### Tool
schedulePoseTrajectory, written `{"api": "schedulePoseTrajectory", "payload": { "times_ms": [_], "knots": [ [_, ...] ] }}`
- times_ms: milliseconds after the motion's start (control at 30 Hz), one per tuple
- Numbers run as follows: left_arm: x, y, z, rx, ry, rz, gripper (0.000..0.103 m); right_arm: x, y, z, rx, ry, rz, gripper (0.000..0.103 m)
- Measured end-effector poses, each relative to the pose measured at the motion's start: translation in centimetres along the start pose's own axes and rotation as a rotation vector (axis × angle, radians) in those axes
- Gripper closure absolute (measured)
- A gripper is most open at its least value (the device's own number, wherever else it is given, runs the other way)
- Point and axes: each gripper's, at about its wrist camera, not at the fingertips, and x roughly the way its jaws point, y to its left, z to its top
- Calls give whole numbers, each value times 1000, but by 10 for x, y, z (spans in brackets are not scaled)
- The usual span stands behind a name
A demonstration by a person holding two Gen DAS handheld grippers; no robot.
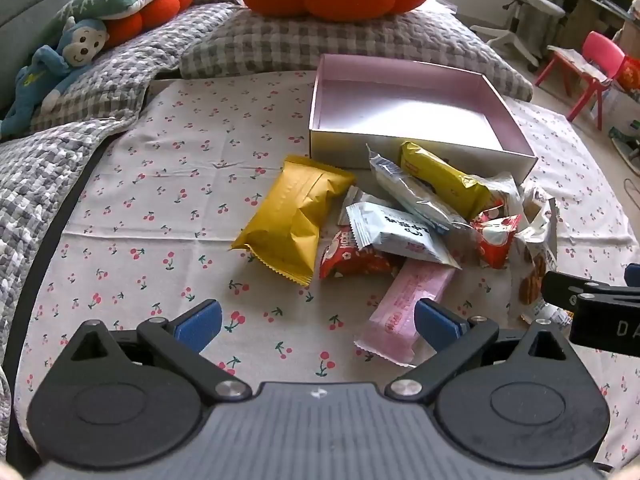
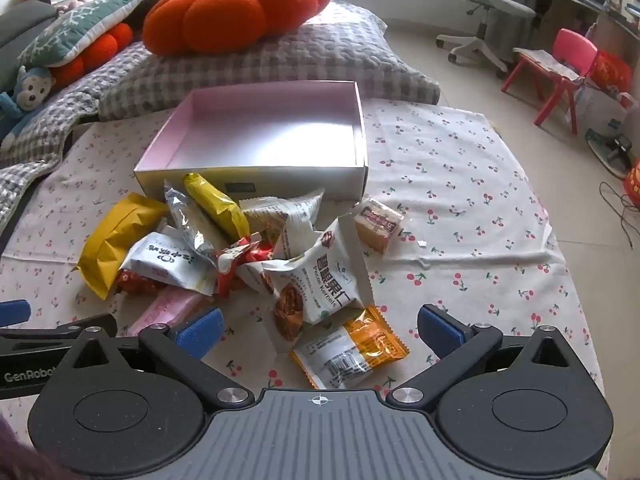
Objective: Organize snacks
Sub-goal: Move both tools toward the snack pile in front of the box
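Note:
A pile of wrapped snacks lies on the cherry-print cloth in front of an empty pink-lined box [image 1: 404, 104], which also shows in the right wrist view [image 2: 260, 128]. The pile holds a big yellow pack [image 1: 294, 216], a pink bar [image 1: 408, 308], a white pecan pack [image 2: 320, 280] and an orange-white pack [image 2: 352, 348]. My left gripper [image 1: 318, 326] is open and empty, just short of the pile, its right pad beside the pink bar. My right gripper [image 2: 320, 330] is open, with the pecan and orange-white packs between its fingers, not gripped.
A small brown-labelled snack [image 2: 378, 222] lies apart to the right of the pile. Behind the box are a grey checked pillow [image 2: 280, 60], an orange pumpkin cushion [image 2: 236, 8] and a blue monkey toy [image 1: 60, 64]. A red chair [image 2: 560, 72] and office chair stand on the floor at right.

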Motion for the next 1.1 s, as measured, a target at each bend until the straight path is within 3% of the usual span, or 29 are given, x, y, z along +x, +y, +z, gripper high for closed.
{"api": "schedulePoseTrajectory", "payload": {
  "times_ms": [500, 667, 900, 1100],
  "knots": [
    [1, 3, 1, 2, 18, -18, 0, -2, 4, 2, -15, -5, 4, 0],
    [4, -3, 2, 19, -5, 9, 0, -2, 2, 7, -5, -11, -21, 0],
    [6, -3, 2, 57, 25, 39, 0, 3, -9, 13, 70, 28, -9, 0],
    [6, -2, 6, 46, 17, 16, 0, -2, -13, 20, 72, 45, 19, 0]
  ]
}}
